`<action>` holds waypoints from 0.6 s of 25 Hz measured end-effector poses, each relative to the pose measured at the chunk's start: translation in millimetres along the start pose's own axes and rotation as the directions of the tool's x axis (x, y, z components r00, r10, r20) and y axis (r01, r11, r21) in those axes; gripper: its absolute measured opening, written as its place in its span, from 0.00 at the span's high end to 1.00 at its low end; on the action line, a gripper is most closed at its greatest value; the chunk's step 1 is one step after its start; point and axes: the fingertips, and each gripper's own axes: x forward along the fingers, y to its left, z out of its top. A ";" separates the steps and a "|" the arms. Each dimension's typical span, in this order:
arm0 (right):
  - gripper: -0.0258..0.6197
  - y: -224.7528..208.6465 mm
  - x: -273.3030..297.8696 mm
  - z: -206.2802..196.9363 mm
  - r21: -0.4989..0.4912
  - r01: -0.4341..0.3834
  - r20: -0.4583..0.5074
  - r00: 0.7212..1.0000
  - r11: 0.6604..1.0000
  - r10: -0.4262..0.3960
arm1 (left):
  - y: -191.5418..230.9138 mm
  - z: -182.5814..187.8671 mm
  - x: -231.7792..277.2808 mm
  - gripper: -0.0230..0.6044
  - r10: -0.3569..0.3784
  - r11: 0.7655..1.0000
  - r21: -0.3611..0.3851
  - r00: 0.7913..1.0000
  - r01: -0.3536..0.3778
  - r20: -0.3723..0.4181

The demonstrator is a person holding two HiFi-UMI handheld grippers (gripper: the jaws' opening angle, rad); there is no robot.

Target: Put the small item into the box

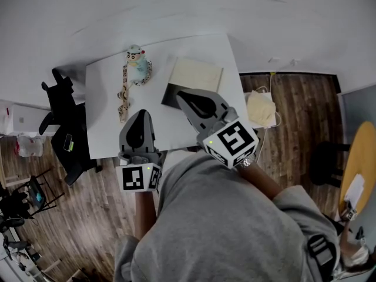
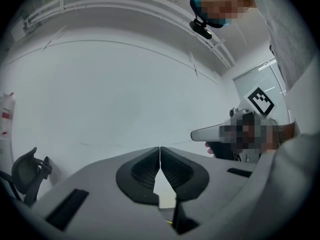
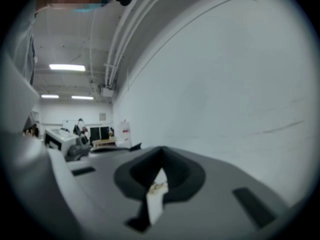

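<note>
1. The box (image 1: 197,74) sits on the smooth white counter (image 1: 106,134); it is a pale, flat-sided cardboard square with a dark opening on its near side.
2. The small toy figure (image 1: 137,61) lies left of the box, apart from it. It is rounded, with a teal cap and a patterned strap (image 1: 123,94) trailing toward the near side.
3. The right claw (image 1: 179,93) is clenched and empty, its ribbed black pads (image 3: 172,169) meeting at the tip, which shows over the box's opening.
4. The left claw (image 1: 143,111) is likewise clenched on nothing, near-left of the box.
</note>
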 end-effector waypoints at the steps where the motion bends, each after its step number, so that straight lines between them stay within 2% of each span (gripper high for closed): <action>1: 0.91 1.3 0.0 -1.0 -0.002 -0.004 0.000 1.000 1.000 0.004 | -0.7 -0.5 -0.9 0.91 0.000 1.000 0.000 1.000 0.000 0.000; 15: 0.91 1.4 -6.1 -11.4 -0.010 -0.015 -0.020 1.000 1.000 0.015 | -7.5 -3.4 -4.8 0.91 0.015 1.000 -0.012 1.000 -0.015 0.004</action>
